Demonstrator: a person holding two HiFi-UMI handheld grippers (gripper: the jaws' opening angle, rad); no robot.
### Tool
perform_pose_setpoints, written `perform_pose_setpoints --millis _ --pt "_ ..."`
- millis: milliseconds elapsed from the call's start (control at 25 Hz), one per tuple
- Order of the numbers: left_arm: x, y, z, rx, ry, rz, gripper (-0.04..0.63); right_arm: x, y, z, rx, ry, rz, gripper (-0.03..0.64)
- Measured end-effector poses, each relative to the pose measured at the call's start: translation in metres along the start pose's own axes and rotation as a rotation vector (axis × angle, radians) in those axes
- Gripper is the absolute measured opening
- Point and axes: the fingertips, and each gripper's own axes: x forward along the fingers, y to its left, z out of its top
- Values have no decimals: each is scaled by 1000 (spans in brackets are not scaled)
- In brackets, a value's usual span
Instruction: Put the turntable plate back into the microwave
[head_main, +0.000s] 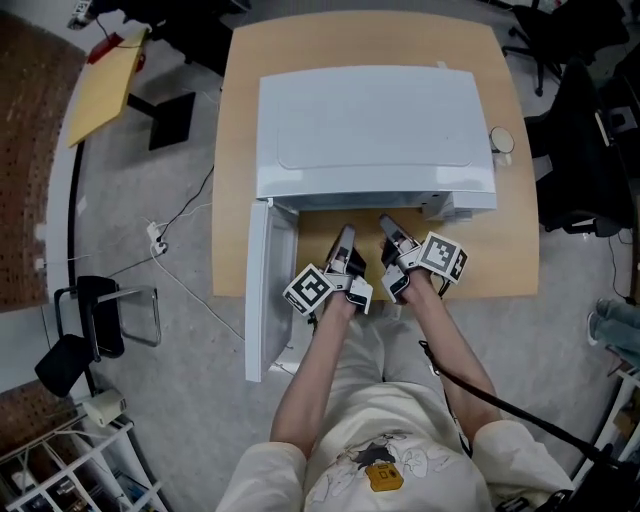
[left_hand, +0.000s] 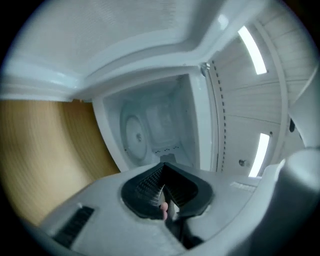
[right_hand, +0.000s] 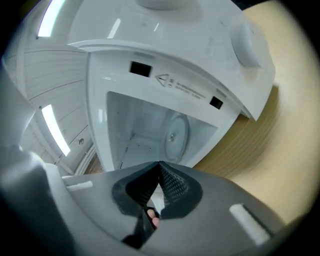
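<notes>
The white microwave (head_main: 375, 130) stands on a wooden table (head_main: 515, 250) with its door (head_main: 262, 290) swung open to the left. The round glass turntable plate (left_hand: 136, 135) lies inside the cavity, and the right gripper view shows that plate (right_hand: 176, 136) as well. My left gripper (head_main: 347, 238) and right gripper (head_main: 390, 228) hang side by side just in front of the opening, pointing into it. The left gripper (left_hand: 162, 167) is shut with nothing between its pads. The right gripper (right_hand: 160, 165) is shut and empty too. Neither touches the plate.
A small round object (head_main: 501, 140) sits on the table by the microwave's right side. On the floor to the left are a black chair (head_main: 100, 320), a cable with a plug (head_main: 157, 238) and a yellow board (head_main: 105, 85).
</notes>
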Motion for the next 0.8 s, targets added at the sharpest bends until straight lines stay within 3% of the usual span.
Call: perform_pose_setpoints --millis 200,400,640,800 --pt "-17 -58 -19 336 129 16 -2 -34 54 -1 -214 22 22 8" --pt "-33 -91 -36 625 227 90 -2 -66 81 -13 -400 58 21 9" --pt "-52 -90 -49 816 302 199 0 -85 84 -36 -588 81 -42 8" --pt "-60 -84 -61 867 356 217 0 -87 71 -55 -793 166 -153 8"
